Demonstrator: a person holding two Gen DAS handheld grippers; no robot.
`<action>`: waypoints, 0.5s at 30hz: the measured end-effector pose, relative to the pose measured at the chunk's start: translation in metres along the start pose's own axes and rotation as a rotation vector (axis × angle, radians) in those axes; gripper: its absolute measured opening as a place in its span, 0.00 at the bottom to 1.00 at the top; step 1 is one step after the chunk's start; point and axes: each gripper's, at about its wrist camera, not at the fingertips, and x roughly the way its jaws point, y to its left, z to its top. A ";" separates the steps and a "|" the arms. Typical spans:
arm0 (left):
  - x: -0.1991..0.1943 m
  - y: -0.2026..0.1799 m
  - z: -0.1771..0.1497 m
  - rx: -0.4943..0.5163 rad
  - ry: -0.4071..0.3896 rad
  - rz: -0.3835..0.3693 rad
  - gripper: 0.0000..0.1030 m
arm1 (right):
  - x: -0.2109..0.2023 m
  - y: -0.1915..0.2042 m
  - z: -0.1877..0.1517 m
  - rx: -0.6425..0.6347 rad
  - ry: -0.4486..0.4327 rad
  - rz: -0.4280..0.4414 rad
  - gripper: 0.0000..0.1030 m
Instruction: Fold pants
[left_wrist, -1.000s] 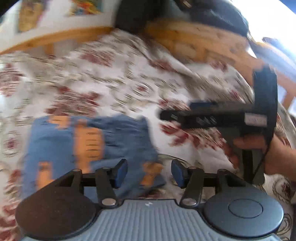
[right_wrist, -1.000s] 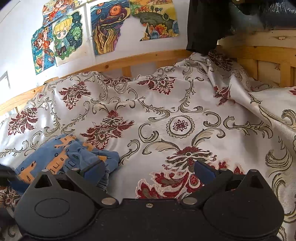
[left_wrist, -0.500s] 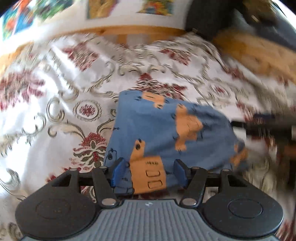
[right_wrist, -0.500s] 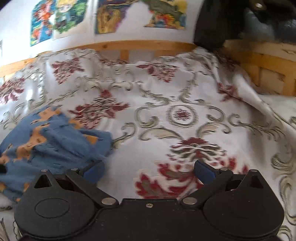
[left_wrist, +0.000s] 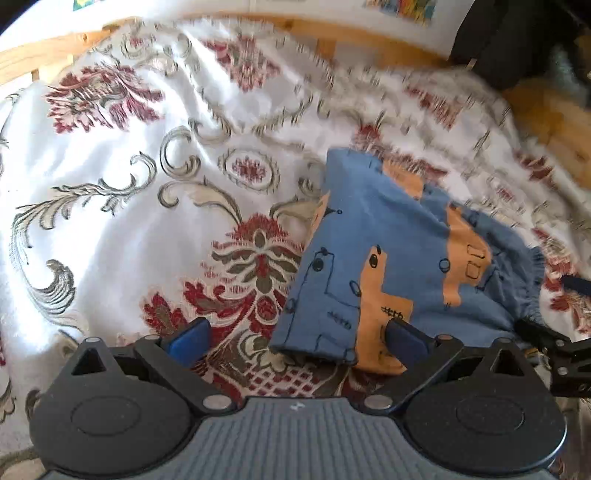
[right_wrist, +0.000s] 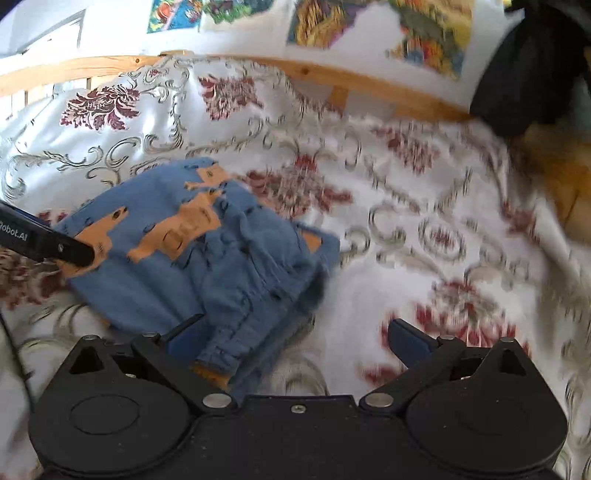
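Observation:
The folded blue pants with orange prints lie bunched on the patterned bedspread. My left gripper is open wide, and the pants' near corner sits just inside its right finger. In the right wrist view the pants lie left of centre. My right gripper is open, with the gathered waistband edge resting beside its left finger. One finger of the left gripper reaches in from the left and touches the pants' orange edge. Part of the right gripper shows at the frame's right edge.
A wooden bed rail runs along the far side below colourful pictures on the wall. A dark garment hangs at the top right. White floral bedspread stretches left of the pants and right of them.
The left gripper's fingers have spread much wider than half a second ago, and the pants now sit toward its right side. The right view has swung so the pants lie closer.

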 end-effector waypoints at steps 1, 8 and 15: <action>-0.003 0.000 -0.002 0.022 0.005 0.009 0.99 | -0.005 -0.004 0.000 0.018 0.007 0.014 0.99; -0.032 0.003 0.014 0.073 -0.056 0.062 1.00 | -0.044 -0.010 0.009 0.066 -0.181 -0.065 0.99; 0.020 -0.008 0.083 -0.017 -0.099 0.068 1.00 | 0.009 0.007 0.040 -0.052 -0.225 -0.129 0.99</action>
